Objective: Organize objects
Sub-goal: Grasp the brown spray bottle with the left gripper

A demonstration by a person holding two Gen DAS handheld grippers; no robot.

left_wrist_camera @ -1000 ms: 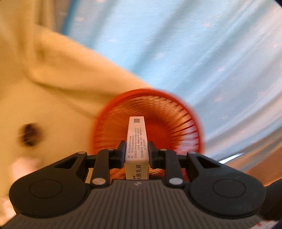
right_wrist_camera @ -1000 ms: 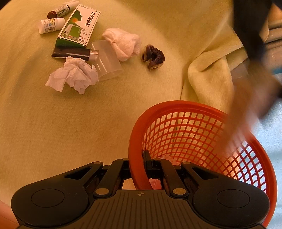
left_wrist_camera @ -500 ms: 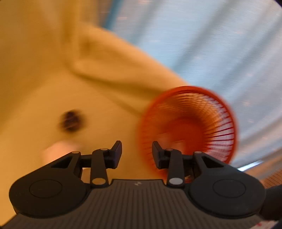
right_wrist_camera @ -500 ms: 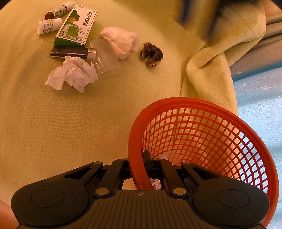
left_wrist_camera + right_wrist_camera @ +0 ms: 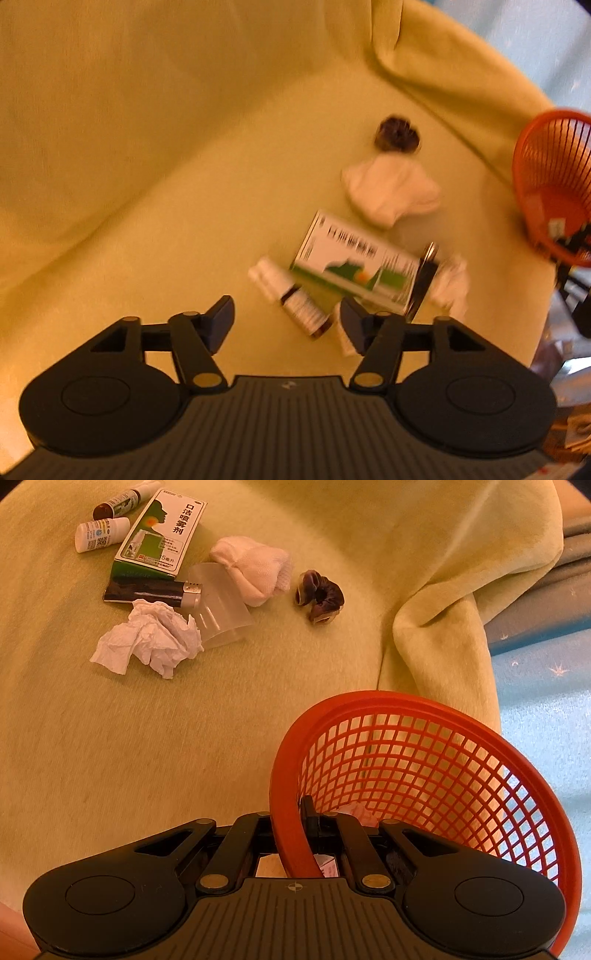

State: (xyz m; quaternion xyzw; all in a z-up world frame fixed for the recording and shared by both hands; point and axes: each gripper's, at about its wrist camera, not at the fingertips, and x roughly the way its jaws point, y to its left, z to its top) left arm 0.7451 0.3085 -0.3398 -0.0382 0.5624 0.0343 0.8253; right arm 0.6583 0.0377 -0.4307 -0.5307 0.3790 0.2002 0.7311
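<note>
Warm, yellowish light washes over everything, dim rather than bright, with soft shadows in the folds of the yellow blanket (image 5: 443, 602). The left wrist view is smeared with motion blur; the print on the green-and-white box (image 5: 354, 267) is unreadable there. The right wrist view is sharp. Both bend strongly and darken at the corners.

The left wrist view is taken from above the yellow-green blanket (image 5: 155, 155), angled down and forward past the spread fingers of the left gripper (image 5: 287, 317); it is blurred. The right wrist view is taken low and close behind the rim of the red basket (image 5: 417, 701), directed across the blanket. Both views share the green-and-white box (image 5: 354, 269) (image 5: 162, 531), the white cloth bundle (image 5: 391, 192) (image 5: 255, 566), the dark scrunchie (image 5: 397, 133) (image 5: 321, 596) and the basket.
</note>
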